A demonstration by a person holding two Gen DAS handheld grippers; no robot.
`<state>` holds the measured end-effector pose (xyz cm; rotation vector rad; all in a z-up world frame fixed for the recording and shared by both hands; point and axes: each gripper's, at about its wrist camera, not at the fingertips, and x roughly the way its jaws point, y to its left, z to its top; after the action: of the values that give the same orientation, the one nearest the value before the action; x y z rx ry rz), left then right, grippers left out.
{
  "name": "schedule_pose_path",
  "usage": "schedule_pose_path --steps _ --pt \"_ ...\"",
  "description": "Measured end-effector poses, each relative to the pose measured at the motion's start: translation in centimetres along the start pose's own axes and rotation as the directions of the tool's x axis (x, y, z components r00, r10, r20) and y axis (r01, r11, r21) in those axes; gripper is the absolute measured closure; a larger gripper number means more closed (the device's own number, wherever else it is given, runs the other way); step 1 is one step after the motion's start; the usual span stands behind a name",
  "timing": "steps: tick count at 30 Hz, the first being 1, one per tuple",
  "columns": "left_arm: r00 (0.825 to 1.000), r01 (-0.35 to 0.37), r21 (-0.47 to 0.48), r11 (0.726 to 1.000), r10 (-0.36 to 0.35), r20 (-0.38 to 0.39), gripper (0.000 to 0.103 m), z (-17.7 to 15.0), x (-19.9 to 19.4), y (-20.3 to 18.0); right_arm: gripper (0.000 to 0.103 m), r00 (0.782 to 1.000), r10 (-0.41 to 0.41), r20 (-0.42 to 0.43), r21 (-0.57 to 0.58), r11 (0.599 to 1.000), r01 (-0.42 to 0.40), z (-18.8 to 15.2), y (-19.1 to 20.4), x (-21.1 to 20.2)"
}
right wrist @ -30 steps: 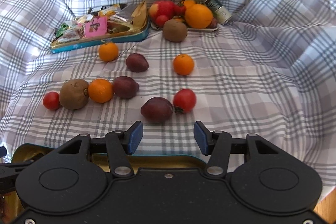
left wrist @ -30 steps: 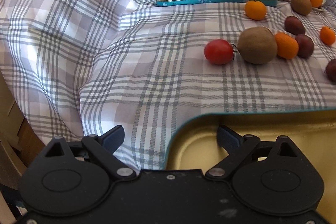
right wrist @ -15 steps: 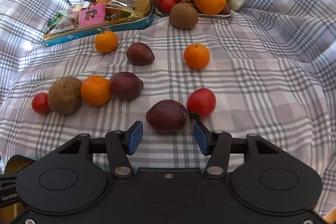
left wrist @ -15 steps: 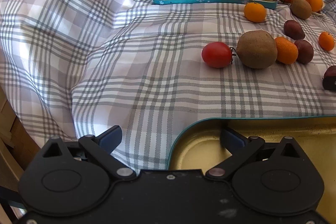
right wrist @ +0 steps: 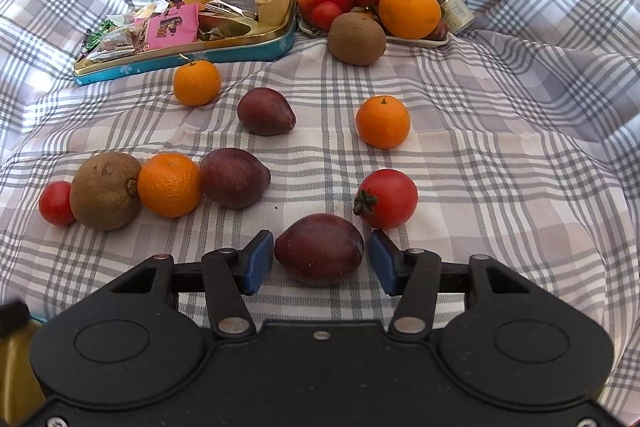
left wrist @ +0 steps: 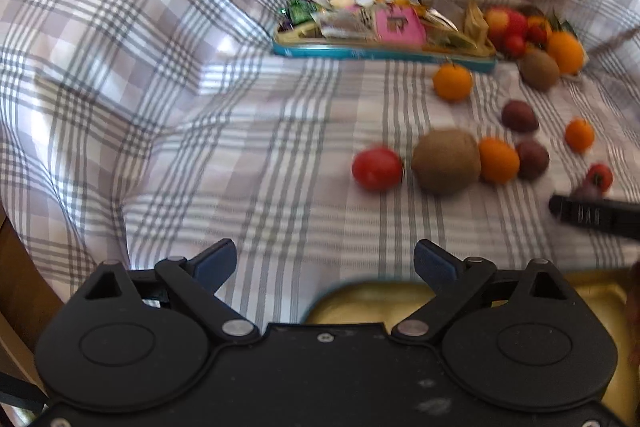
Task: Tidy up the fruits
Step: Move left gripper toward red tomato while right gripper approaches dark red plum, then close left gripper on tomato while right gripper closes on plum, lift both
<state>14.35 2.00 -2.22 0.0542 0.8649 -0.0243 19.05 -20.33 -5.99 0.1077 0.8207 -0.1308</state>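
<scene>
A: What is the right gripper (right wrist: 321, 261) doing?

B: Its jaws are spread wide, one blue pad on each side of a dark purple oval plum (right wrist: 319, 248). The pads are just beside the plum, and I see a thin gap on both sides, so it is not squeezed. The plum lies on the grey and white checked cloth (right wrist: 500, 155).

A: What is around this plum?

B: At two o'clock from it, almost touching, there is a round red tomato with a green stem (right wrist: 387, 199). At ten o'clock there is a row: a second purple plum (right wrist: 234, 177), a small orange mandarin (right wrist: 169, 185), a brown rough round fruit (right wrist: 105, 191) and a little red tomato (right wrist: 56, 203).

A: And the left gripper (left wrist: 325, 263)?

B: It is also open, with nothing between the fingers. It hangs above the cloth and the corner of a gold tin tray with a teal rim (left wrist: 360, 301). The view is blurred.
</scene>
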Motion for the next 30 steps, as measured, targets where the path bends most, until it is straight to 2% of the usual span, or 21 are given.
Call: schedule_pose_path --steps 5,13,20,25,30 --pt "0.999 0.031 -0.038 0.999 -0.032 -0.005 0.002 2.1 1.5 0.0 0.045 1.000 0.005 0.019 -0.011 1.000 -0.005 -0.3 0.0 -0.1" --pt "1.000 -0.006 0.029 1.000 0.006 -0.015 0.002 3.8 4.9 -1.3 0.045 0.999 0.012 0.035 -0.021 1.000 -0.011 -0.4 -0.1 -0.1" --pt "0.999 -0.008 0.019 1.000 0.008 -0.041 0.006 4.5 6.7 -1.4 0.045 0.999 0.021 0.038 -0.031 0.999 -0.020 -0.5 -0.1 -0.1" --pt "0.996 0.024 -0.026 0.999 -0.026 -0.083 0.016 4.7 8.0 -0.9 0.045 0.999 0.018 0.044 -0.036 0.999 -0.016 -0.6 0.1 -0.1" --pt "0.998 0.014 -0.011 1.000 -0.015 -0.061 0.014 4.4 8.2 -1.1 0.045 0.999 0.015 0.049 -0.035 0.999 -0.013 -0.6 0.1 -0.1"
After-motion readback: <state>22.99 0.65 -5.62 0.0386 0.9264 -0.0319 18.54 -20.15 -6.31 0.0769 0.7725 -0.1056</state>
